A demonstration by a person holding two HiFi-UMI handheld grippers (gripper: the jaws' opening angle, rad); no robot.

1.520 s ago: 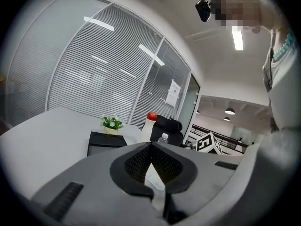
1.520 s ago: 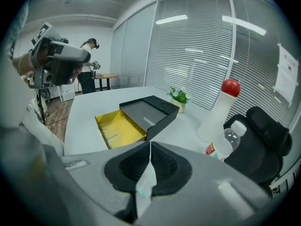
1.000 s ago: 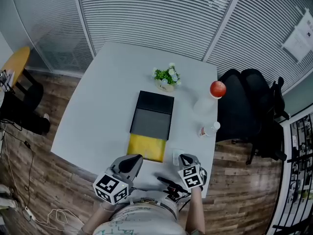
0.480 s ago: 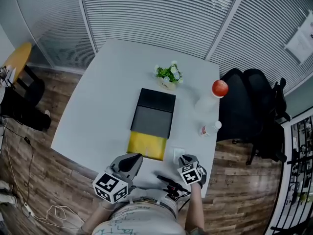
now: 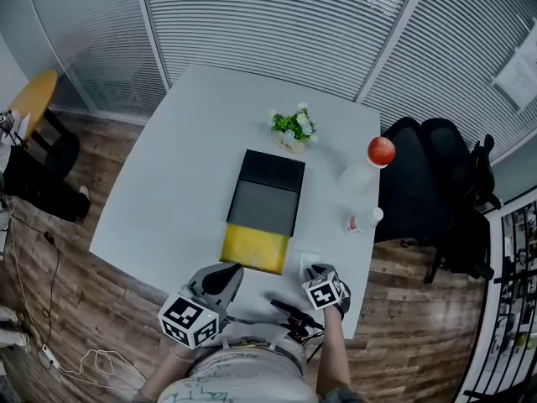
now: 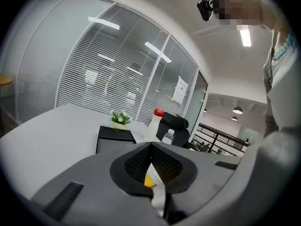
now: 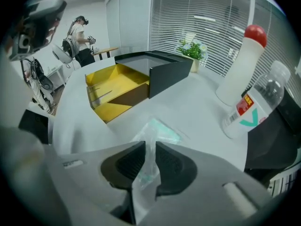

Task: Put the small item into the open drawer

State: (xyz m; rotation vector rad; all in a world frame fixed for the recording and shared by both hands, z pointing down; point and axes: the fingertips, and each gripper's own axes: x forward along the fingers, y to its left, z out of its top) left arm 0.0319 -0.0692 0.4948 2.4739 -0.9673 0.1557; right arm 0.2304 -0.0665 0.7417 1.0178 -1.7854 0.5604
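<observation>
White table (image 5: 168,183) fills the middle of the head view. At its centre stands a black cabinet (image 5: 267,193) with its yellow drawer (image 5: 253,248) pulled out toward the lower edge of the frame. The small item, a clear packet (image 5: 309,262), lies on the table just right of the drawer. The right gripper (image 5: 314,270) is directly below it and the left gripper (image 5: 230,270) is at lower left. A plant (image 5: 292,128), a red-capped bottle (image 5: 369,164) and a water bottle (image 5: 362,221) stand toward the upper right.

Left gripper view: the left gripper (image 6: 150,147) has its pad tips together with nothing gripped. A sliver of yellow shows through the gap lower down, probably the drawer.

Right gripper view: the right gripper (image 7: 149,145) points down at the packet (image 7: 160,128), which lies flat on the table. Its jaws have just been opening and now stand a narrow gap apart. The packet's near edge shows in that gap, with the pads not pressing on it. The open drawer (image 7: 115,91) is at upper left, apart from the packet.
</observation>
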